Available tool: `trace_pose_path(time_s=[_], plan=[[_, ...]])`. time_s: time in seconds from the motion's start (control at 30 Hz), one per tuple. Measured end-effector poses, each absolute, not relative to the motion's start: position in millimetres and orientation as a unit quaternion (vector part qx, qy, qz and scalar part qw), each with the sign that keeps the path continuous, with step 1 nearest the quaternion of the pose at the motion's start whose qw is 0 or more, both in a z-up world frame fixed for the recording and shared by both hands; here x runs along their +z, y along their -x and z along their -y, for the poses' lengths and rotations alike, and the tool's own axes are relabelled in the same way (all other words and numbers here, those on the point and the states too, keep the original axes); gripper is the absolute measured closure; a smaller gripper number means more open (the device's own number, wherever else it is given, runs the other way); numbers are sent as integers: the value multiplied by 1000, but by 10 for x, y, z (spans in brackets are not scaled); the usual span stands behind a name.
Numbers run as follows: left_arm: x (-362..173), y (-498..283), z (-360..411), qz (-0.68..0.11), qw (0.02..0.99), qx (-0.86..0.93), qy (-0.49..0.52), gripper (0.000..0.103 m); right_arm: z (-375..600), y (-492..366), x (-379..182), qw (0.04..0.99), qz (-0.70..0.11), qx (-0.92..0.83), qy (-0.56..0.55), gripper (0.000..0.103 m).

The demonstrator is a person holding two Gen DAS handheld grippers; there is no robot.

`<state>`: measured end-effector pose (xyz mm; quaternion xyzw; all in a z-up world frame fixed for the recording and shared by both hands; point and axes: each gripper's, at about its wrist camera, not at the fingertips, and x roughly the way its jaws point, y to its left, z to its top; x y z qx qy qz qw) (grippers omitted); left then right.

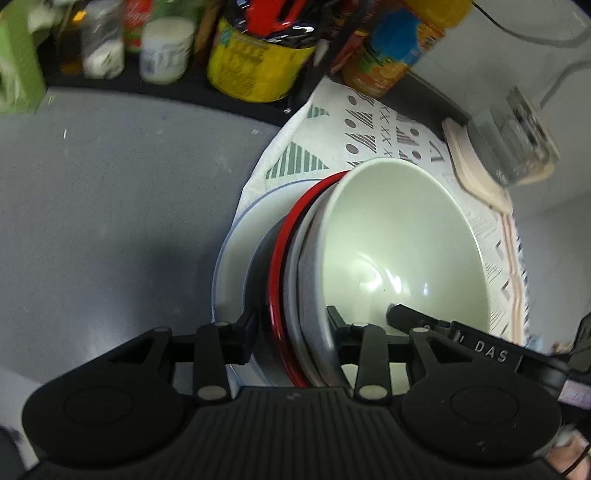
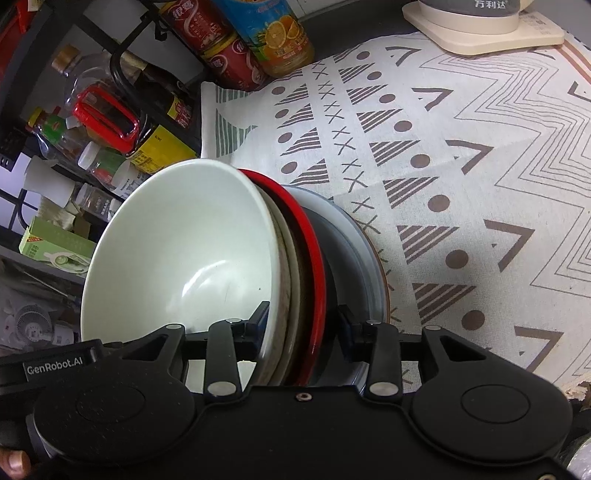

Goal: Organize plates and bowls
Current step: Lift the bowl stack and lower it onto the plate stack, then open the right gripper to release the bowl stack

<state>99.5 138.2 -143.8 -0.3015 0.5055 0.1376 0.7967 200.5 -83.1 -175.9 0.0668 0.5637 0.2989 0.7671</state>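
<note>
Both tools grip the same nested stack of dishes from opposite sides. The left tool [image 1: 291,332] has its jaws clamped across the near edge of the stack: one finger sits outside, against the dark underside of the red-rimmed bowl [image 1: 275,273], and the other is inside the pale green bowl [image 1: 399,236]. The right tool [image 2: 303,325] is clamped in the same way, with one finger inside the pale green bowl [image 2: 192,243] and the other behind the red-rimmed bowl [image 2: 314,251].

The pale green bowl lies innermost. A greyish-white bowl [image 1: 306,280] sits between it and the red-rimmed one, and all three nest over a pale blue-rimmed plate [image 1: 236,251]. In the right wrist view that plate [image 2: 364,254] shows just to the right of the stack. The stack appears tilted in both views; whether it touches the surface below cannot be told.

Under the dishes lies a white patterned cloth [image 2: 461,177] with triangles, dots and crosses, spread over a grey table [image 1: 110,206]. At the far edge stand an orange drink bottle [image 2: 273,33], a red can [image 2: 225,55], a yellow-labelled container [image 1: 255,66] and a white jar [image 1: 166,48]. A cream appliance base [image 2: 480,26] sits at the far right of the cloth
</note>
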Motion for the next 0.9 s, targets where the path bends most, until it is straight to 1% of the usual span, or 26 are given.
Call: trace_pose_path(time_s=[0.07, 0.1, 0.13, 0.17, 0.23, 0.27, 0.3, 0.4, 0.43, 0.47, 0.5, 0.57, 0.67, 0.73, 0.8, 0.9], plan=[[-1395, -1016, -1388, -503, 802, 128, 296, 45, 820, -2008, -1755, 766, -565, 298, -65, 64], [-1376, -1018, -1401, -499, 805, 123, 297, 41, 825, -2005, -1744, 768, -565, 296, -66, 64], [-1354, -1023, -1407, -495, 808, 121, 295, 32, 830, -1996, -1723, 770, -561, 296, -65, 63], [-1334, -1028, -1410, -492, 811, 119, 292, 27, 829, -1985, -1695, 773, -557, 298, -60, 60], [-1300, -1035, -1416, -490, 815, 118, 287, 24, 829, -1967, -1636, 780, -548, 299, -52, 50], [-1289, -1040, -1426, -490, 814, 117, 287, 23, 837, -1963, -1611, 782, -544, 299, -51, 43], [-1277, -1042, -1442, -491, 814, 118, 289, 22, 840, -1968, -1595, 784, -542, 299, -50, 39], [-1244, -1060, -1480, -489, 817, 116, 283, 20, 864, -1996, -1563, 787, -539, 297, -53, 38], [-1237, -1073, -1489, -488, 818, 114, 281, 17, 869, -2005, -1551, 787, -538, 298, -56, 38], [-1232, -1090, -1495, -487, 820, 112, 278, 16, 875, -2013, -1539, 787, -536, 299, -57, 34], [-1227, -1110, -1501, -488, 821, 110, 276, 16, 877, -2020, -1529, 789, -533, 300, -58, 29], [-1221, -1157, -1500, -495, 819, 104, 271, 16, 884, -2024, -1508, 794, -526, 302, -56, 26], [-1169, -1187, -1465, -492, 826, 89, 259, 16, 909, -2031, -1476, 798, -521, 297, -57, 25], [-1132, -1192, -1424, -490, 833, 85, 243, 16, 962, -2026, -1432, 805, -514, 289, -65, 23], [-1079, -1176, -1378, -485, 838, 89, 234, 16, 1055, -2007, -1374, 815, -502, 279, -78, 16], [-969, -1143, -1307, -467, 853, 80, 218, 16, 1243, -1955, -1292, 827, -489, 261, -94, 16]])
